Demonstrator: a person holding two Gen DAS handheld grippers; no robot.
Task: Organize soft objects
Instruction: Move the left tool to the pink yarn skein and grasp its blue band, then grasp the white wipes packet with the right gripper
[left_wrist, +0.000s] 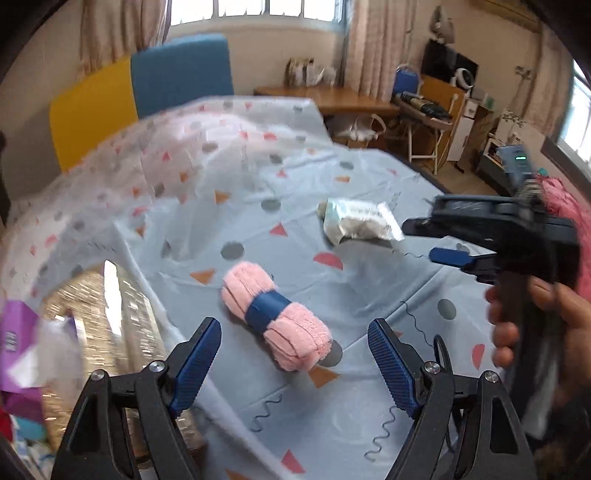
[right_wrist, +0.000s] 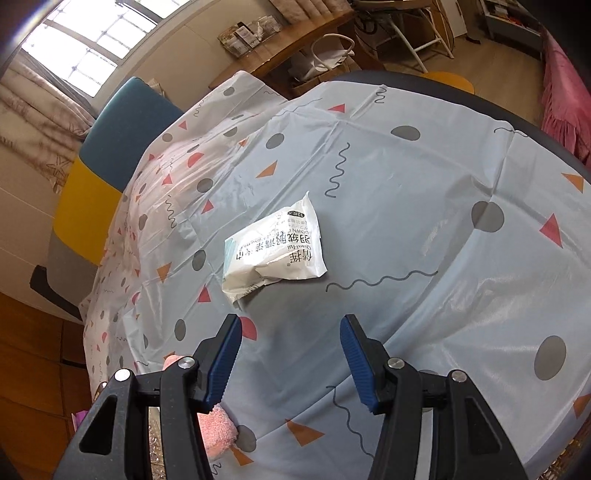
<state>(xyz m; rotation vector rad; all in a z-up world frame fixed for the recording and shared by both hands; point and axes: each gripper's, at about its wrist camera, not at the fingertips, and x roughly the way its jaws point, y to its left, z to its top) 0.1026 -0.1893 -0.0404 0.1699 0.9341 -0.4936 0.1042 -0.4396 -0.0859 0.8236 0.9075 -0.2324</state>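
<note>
Two empty grippers closing in on two soft items on the patterned tablecloth (right_wrist: 406, 177)

The person is angling both tools steeply down — the left gripper (left_wrist: 294, 345) is hanging wide open just short of the pink towel roll (left_wrist: 275, 319), best taken across its blue band, while the right gripper (right_wrist: 291, 345), jaws parted about halfway and empty, is aiming at the white wipes packet (right_wrist: 275, 245) lying mid-table; a squeeze across its width should avoid slipping.
</note>
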